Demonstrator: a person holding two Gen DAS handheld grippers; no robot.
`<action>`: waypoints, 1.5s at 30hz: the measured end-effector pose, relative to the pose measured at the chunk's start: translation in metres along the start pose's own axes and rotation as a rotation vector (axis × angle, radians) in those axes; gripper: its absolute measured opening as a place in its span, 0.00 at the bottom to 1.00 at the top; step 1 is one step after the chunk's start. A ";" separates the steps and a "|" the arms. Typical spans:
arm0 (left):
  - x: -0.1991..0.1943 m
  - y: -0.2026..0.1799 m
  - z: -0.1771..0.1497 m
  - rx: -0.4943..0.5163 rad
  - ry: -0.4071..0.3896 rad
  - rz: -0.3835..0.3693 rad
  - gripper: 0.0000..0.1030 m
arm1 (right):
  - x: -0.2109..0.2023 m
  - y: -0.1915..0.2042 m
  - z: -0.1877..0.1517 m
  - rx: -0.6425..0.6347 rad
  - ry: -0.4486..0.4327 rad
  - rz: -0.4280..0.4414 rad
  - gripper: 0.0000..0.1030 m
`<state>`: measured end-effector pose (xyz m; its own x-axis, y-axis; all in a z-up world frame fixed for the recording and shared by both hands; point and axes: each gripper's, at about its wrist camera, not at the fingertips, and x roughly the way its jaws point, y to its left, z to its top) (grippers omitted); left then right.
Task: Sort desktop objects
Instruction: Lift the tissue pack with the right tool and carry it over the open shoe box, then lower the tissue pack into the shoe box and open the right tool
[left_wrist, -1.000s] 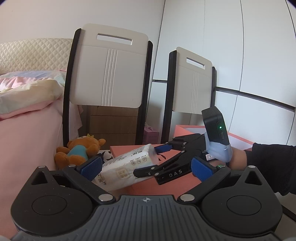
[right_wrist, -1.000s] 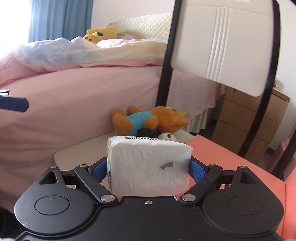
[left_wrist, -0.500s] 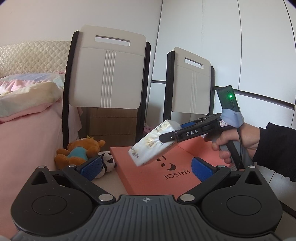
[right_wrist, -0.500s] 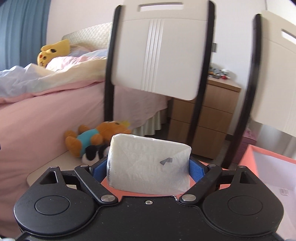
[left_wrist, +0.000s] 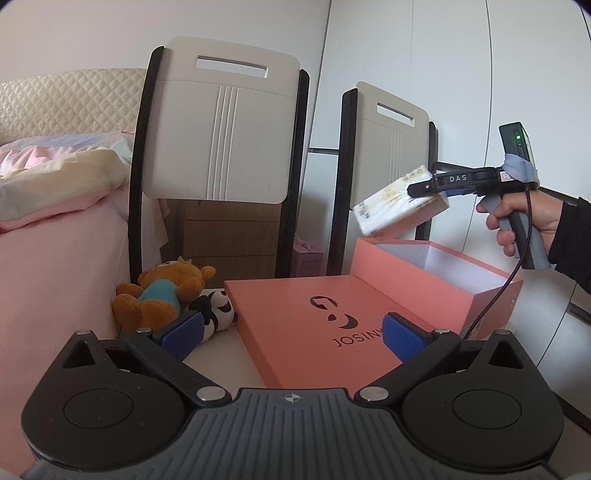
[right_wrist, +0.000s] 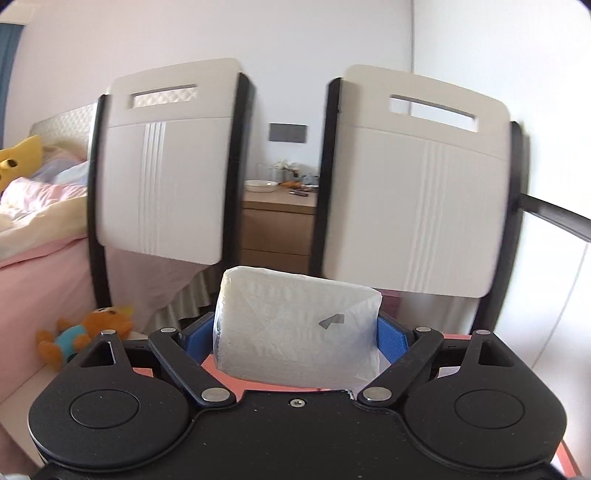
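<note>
The tissue pack (left_wrist: 400, 205) is clamped across its width in the right tool (left_wrist: 424, 188) and held just above the open pink box (left_wrist: 491, 295), presumably for dropping inside. The left tool (left_wrist: 291, 334) is kept wide apart and empty, near the box lid (left_wrist: 295, 314).

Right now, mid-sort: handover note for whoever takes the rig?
Right gripper: shut on the tissue pack, held in the air above the open pink box.
Left gripper: open, empty, low over the box lid.
On the table: orange bear and panda toy, left of the lid, lying together.
Done: tissue pack picked up and at the box.
Left: release the pack into the box, then probably the two plush toys. Whether the lid goes on afterwards is not clear.
</note>
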<state>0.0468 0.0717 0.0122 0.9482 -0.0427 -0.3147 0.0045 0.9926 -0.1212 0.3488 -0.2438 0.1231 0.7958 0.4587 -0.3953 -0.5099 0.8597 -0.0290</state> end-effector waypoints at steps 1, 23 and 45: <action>0.000 0.000 0.000 0.000 0.002 0.001 1.00 | 0.002 -0.009 -0.001 0.010 0.001 -0.027 0.84; 0.025 0.012 -0.007 -0.031 0.043 0.046 1.00 | 0.120 -0.103 -0.072 0.018 0.381 -0.272 0.84; 0.022 0.006 -0.007 -0.036 0.052 0.000 1.00 | 0.076 -0.090 -0.093 0.020 0.522 -0.182 0.86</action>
<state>0.0651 0.0762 -0.0019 0.9305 -0.0497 -0.3629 -0.0076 0.9879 -0.1548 0.4250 -0.3069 0.0102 0.6005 0.1347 -0.7882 -0.3688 0.9213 -0.1235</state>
